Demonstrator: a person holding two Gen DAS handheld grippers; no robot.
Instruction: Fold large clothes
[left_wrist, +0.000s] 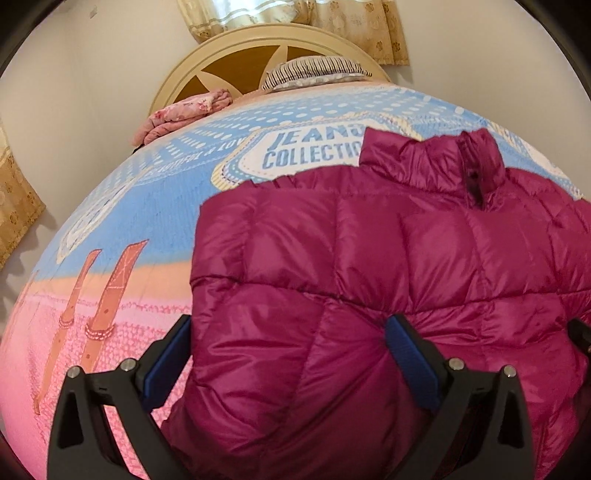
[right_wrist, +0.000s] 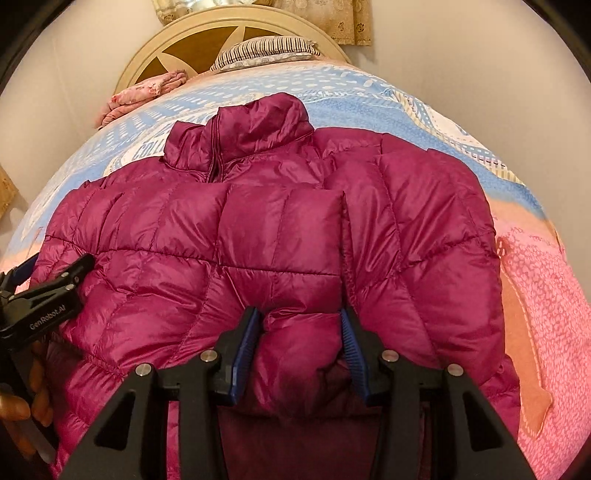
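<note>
A magenta quilted puffer jacket (left_wrist: 369, 251) lies on the bed, collar toward the headboard; it also shows in the right wrist view (right_wrist: 258, 221). My left gripper (left_wrist: 288, 350) is wide open, its fingers straddling the jacket's lower left part. My right gripper (right_wrist: 299, 343) has its jaws closed in on a bunched fold of the jacket's hem near the middle. The left gripper also shows at the left edge of the right wrist view (right_wrist: 55, 284), at the jacket's left side.
The bedspread (left_wrist: 147, 221) is blue and pink with printed lettering. A folded pink floral cloth (left_wrist: 184, 114) and a striped pillow (left_wrist: 314, 70) lie by the round cream headboard (left_wrist: 236, 48). Curtains hang behind. Walls flank the bed.
</note>
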